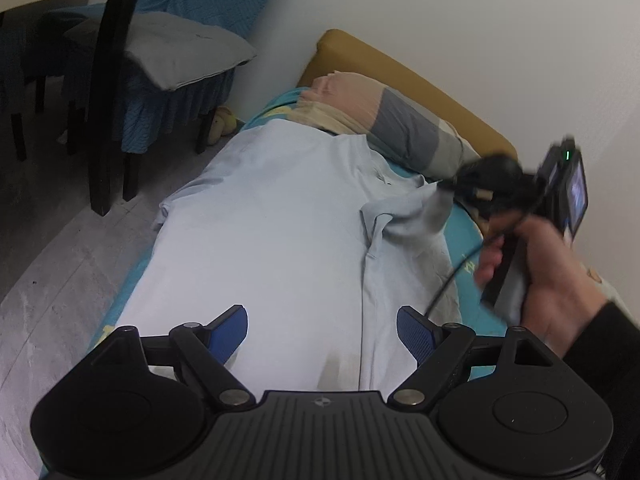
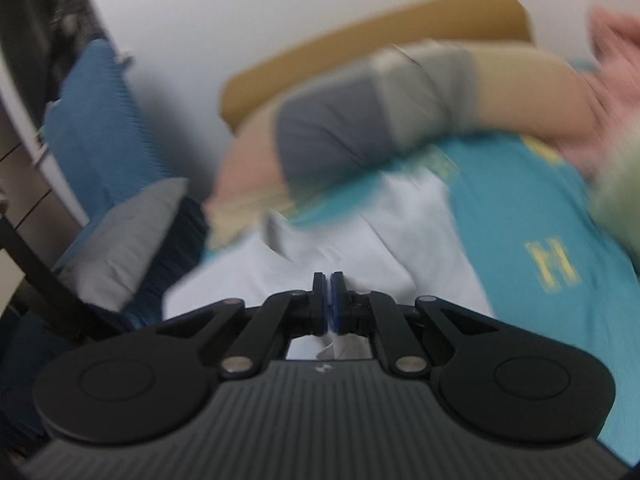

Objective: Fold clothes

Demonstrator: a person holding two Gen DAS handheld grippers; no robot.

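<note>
A pale blue shirt (image 1: 280, 240) lies spread flat along a bed with a teal sheet (image 2: 520, 208). My left gripper (image 1: 322, 320) hovers open just above the shirt's lower part, with nothing between its blue pads (image 1: 230, 328). At the right of the left wrist view, a hand (image 1: 552, 280) holds my right gripper (image 1: 452, 186), which is blurred. The tip of the shirt's sleeve (image 1: 408, 216) is pulled up to it. The right wrist view shows the right gripper (image 2: 328, 280) with jaws together over the shirt (image 2: 360, 240), pale cloth showing just behind the pads.
A striped pillow (image 1: 380, 116) and a mustard headboard (image 1: 400, 64) close off the far end of the bed against a white wall. A black chair (image 1: 108, 120) with a grey cushion (image 1: 180, 52) stands left of the bed on a grey floor (image 1: 60, 260). A black cable (image 1: 452, 276) trails over the sheet.
</note>
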